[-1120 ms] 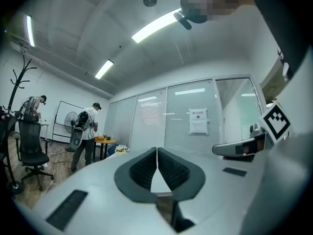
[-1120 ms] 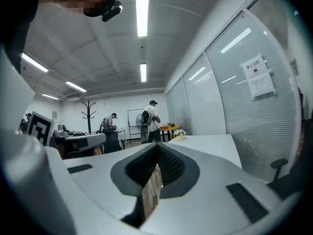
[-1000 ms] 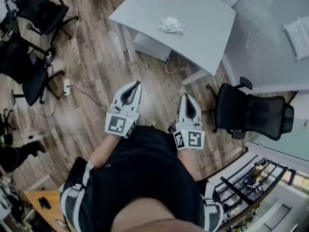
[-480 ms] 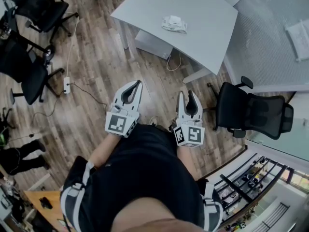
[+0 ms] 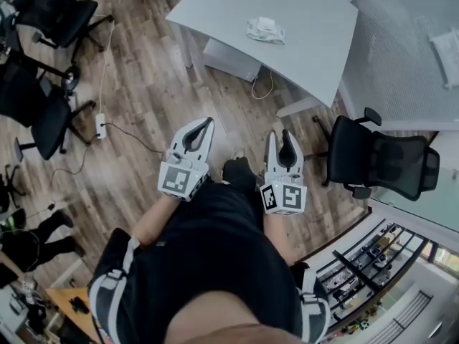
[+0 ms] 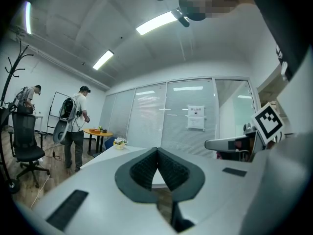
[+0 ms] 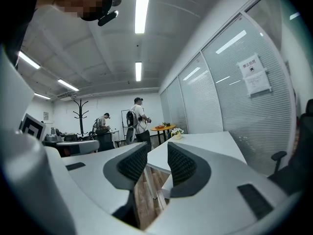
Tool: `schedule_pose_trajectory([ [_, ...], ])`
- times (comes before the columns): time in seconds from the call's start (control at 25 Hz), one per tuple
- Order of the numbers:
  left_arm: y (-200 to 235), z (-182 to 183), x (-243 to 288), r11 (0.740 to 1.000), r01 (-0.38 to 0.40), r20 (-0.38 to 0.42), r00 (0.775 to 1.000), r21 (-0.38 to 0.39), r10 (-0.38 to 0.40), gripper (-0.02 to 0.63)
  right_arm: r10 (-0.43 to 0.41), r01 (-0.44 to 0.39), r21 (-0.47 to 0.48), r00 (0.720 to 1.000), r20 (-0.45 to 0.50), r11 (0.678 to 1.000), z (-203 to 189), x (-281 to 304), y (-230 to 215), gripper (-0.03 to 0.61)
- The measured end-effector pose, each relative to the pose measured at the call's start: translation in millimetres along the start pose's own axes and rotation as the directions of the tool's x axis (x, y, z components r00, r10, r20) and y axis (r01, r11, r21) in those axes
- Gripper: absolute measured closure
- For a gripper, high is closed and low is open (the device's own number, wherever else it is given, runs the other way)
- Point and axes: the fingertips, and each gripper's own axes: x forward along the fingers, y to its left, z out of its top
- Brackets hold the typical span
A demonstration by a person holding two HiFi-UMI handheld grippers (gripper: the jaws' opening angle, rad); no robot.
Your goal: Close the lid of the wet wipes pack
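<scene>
On the table, the wipes pack lies lengthwise left-right.

The wet wipes pack is a small, soft, whitish packet with a slightly crumpled, grey-shaded wrapper; it lies flat on the pale grey table, roughly midway across the top and well in from every edge, its long side running a little askew to the table's near edge. A paler, squarish patch sits on its upper face, raised a touch above the wrapper; at this size it cannot be told whether the lid stands open or shut.
</scene>
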Motion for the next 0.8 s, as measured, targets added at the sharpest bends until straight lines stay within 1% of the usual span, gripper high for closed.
schedule_pose_trajectory([
  [0.16, 14, -5, 26, 1.0, 0.003, -0.026, 1.0, -0.009, -0.003, 0.592, 0.001, -0.001, 0.017, 1.0, -0.011, 1.0, -1, 30, -12, 0.434],
  [0.4, 43, -13, 104, 1.0, -0.007, -0.062, 0.998, -0.006, 0.007, 0.591, 0.028, -0.028, 0.014, 1.0, -0.008, 1.0, 2, 108, -49, 0.436],
  [0.52, 57, -14, 153, 1.0, -0.016, -0.089, 0.996, 0.011, 0.017, 0.592, 0.056, -0.056, -0.002, 0.998, -0.002, 0.998, 15, 152, -69, 0.437],
  [0.64, 67, -14, 213, 0.999, -0.022, -0.107, 0.994, 0.028, 0.024, 0.592, 0.082, -0.082, -0.007, 0.997, -0.006, 0.997, 30, 201, -102, 0.437],
  [0.8, 78, -17, 291, 0.996, -0.016, -0.149, 0.988, 0.085, 0.028, 0.592, 0.111, -0.112, -0.005, 0.993, -0.027, 0.994, 44, 265, -150, 0.437],
])
